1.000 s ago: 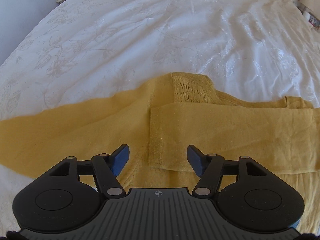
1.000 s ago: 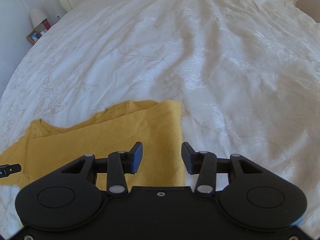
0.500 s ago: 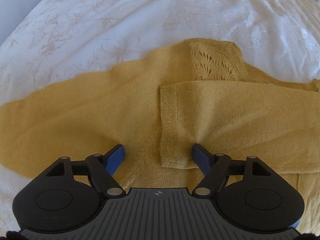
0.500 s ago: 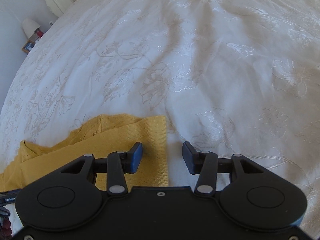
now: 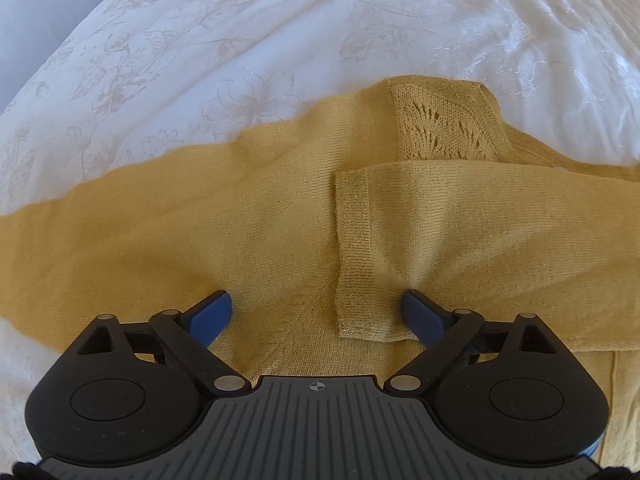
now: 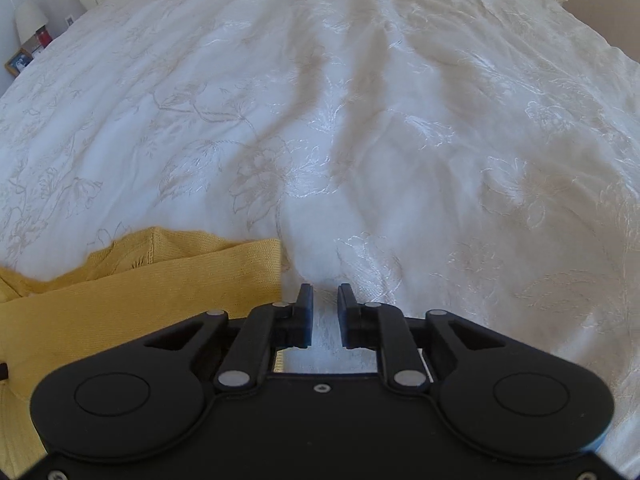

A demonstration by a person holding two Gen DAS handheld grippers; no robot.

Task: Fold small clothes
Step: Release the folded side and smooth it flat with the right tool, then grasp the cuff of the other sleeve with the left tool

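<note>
Two views show one mustard-yellow knitted sweater lying flat on a white bedspread embroidered with pale flowers.

In the left wrist view, the left gripper points steeply down at the garment, its jaws spread wide and opening further. Between its blue fingertips lies the ribbed cuff of a sleeve that has been laid across the body of the sweater; the pads sit low against the knit but pinch nothing. A lacy openwork panel marks the neckline beyond.

In the right wrist view, the right gripper is just beside the sweater's outer folded edge, over bare bedspread, its jaws narrow and closing with only white cloth showing in the gap (no yellow knit between them).

The step in hand looks like the sleeve fold, one sleeve already placed. Next, I judge, each gripper needs a firm pinch on an edge of the sweater to bring the body over.
</note>
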